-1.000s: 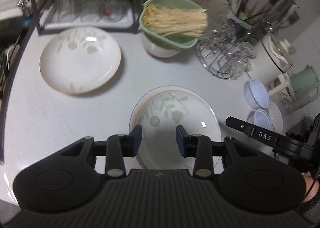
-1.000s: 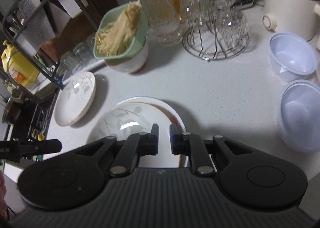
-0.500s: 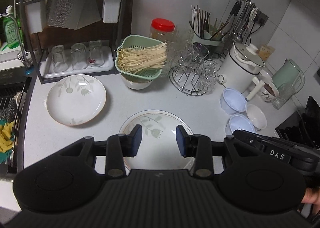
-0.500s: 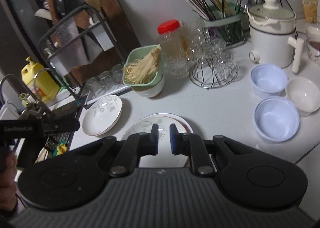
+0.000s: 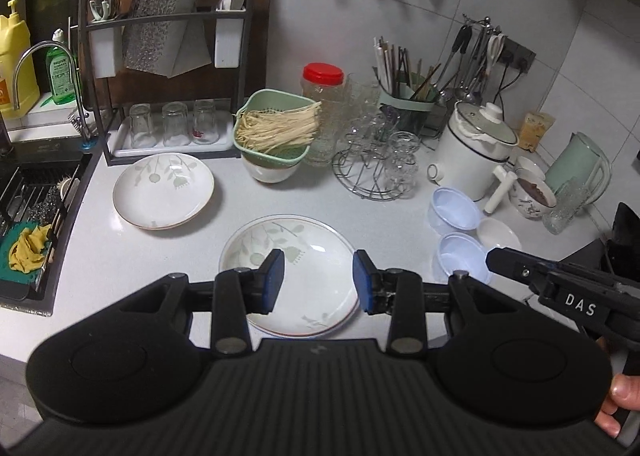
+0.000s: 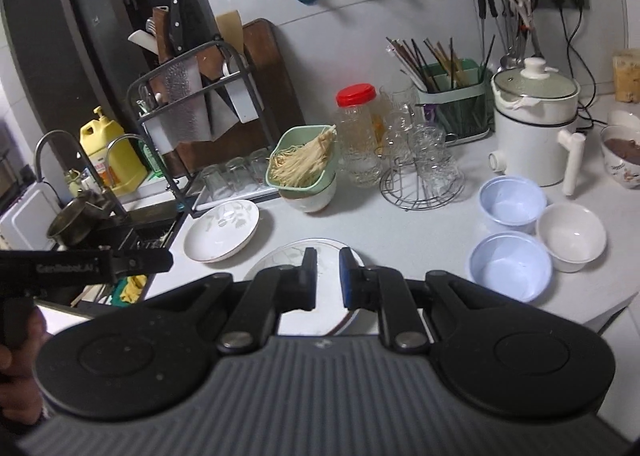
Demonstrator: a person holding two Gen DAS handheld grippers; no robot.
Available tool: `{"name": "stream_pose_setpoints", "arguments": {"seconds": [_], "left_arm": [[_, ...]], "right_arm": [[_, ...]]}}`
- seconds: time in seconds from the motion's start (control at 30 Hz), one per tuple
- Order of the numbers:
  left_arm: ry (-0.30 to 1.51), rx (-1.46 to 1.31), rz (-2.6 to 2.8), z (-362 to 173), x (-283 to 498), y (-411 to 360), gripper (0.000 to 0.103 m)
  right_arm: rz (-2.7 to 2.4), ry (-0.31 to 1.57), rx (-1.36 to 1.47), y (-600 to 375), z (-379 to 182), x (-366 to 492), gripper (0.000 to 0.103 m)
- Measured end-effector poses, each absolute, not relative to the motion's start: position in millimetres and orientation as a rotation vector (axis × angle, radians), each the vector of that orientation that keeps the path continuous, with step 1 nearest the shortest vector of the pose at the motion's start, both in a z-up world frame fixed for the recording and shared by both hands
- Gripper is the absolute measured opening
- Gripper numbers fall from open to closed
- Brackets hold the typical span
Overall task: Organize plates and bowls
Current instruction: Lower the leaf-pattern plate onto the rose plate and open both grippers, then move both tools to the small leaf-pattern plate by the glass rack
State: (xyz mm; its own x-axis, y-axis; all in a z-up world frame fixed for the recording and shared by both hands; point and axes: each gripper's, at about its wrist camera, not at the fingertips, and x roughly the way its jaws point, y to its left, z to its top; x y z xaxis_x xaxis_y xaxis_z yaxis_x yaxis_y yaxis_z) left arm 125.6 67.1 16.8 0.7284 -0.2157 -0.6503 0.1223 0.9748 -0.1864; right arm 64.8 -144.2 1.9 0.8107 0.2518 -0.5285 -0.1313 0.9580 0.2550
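The white speckled tabletop (image 5: 360, 211) carries everything, with a black wire dish rack (image 5: 164, 55) at its back beside the sink. Nearest the cameras lies a large round white plate with a pale green leaf pattern and thin brown rim (image 5: 316, 256), flat on the tabletop. A second white leaf-patterned plate (image 5: 163, 191) sits apart from it, in front of the rack. To the right, well apart from the plates, three bowls cluster together: two pale blue plastic bowls (image 6: 512, 205) and (image 6: 510, 266), and a small white bowl (image 6: 571, 236) just beside them. The left gripper (image 5: 318, 282) hangs above the near plate with its blue pads spread wide, holding nothing. The right gripper (image 6: 327, 280) hovers over the same plate's right part, its fingers drawn to a narrow gap with nothing between them. A green colander of pale noodles (image 5: 276, 129) rests on a white bowl behind the plates.
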Motion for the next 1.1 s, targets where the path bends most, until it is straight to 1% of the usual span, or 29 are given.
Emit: {"name": "stream_pose_setpoints", "arguments": {"seconds": [0.2, 0.3, 0.4, 0.47, 0.5, 0.53, 0.57, 0.6, 0.63, 0.67, 0.73, 0.8, 0.93, 0.97, 1.0, 1.03, 1.07, 1.1], "left_arm": [[0.716, -0.12, -0.166, 15, 97, 48, 0.045], [0.713, -0.137, -0.14, 12, 87, 49, 0.05], [0.724, -0.163, -0.107, 9, 83, 56, 0.051], [0.72, -0.161, -0.085, 9, 79, 61, 0.054], [0.718, -0.156, -0.075, 9, 77, 62, 0.06], [0.715, -0.147, -0.068, 8, 76, 63, 0.068], [0.708, -0.135, -0.066, 8, 75, 64, 0.073], [0.699, -0.125, -0.062, 9, 73, 65, 0.082], [0.694, -0.118, -0.05, 9, 71, 65, 0.088], [0.69, -0.116, -0.036, 9, 69, 66, 0.09], [0.691, -0.124, -0.018, 9, 68, 68, 0.095], [0.702, -0.129, -0.002, 8, 68, 69, 0.097], [0.727, -0.121, 0.027, 5, 71, 73, 0.097], [0.729, -0.125, 0.036, 5, 71, 75, 0.097], [0.728, -0.131, 0.043, 5, 72, 78, 0.097], [0.728, -0.137, 0.053, 5, 73, 81, 0.097], [0.729, -0.143, 0.063, 5, 74, 83, 0.097], [0.73, -0.149, 0.074, 6, 76, 86, 0.098]], "right_arm": [[0.222, 0.587, 0.199, -155, 7, 44, 0.015], [0.233, 0.599, 0.189, -151, 5, 44, 0.015], [0.252, 0.596, 0.187, -149, 4, 44, 0.015], [0.267, 0.598, 0.168, -146, 3, 42, 0.015], [0.275, 0.598, 0.155, -143, 3, 42, 0.016], [0.281, 0.602, 0.143, -141, 2, 41, 0.016], [0.285, 0.607, 0.135, -140, 1, 41, 0.019], [0.289, 0.614, 0.128, -138, 0, 42, 0.028], [0.292, 0.617, 0.123, -137, -1, 41, 0.035], [0.293, 0.618, 0.124, -137, -1, 41, 0.043], [0.305, 0.618, 0.13, -138, -1, 39, 0.043], [0.307, 0.613, 0.117, -138, 1, 39, 0.046], [0.319, 0.613, 0.107, -135, 3, 40, 0.05], [0.32, 0.612, 0.104, -134, 3, 42, 0.056], [0.324, 0.608, 0.103, -133, 3, 43, 0.067], [0.332, 0.602, 0.105, -132, 3, 44, 0.074], [0.339, 0.598, 0.108, -132, 3, 46, 0.089], [0.347, 0.594, 0.112, -130, 3, 48, 0.094]]}}
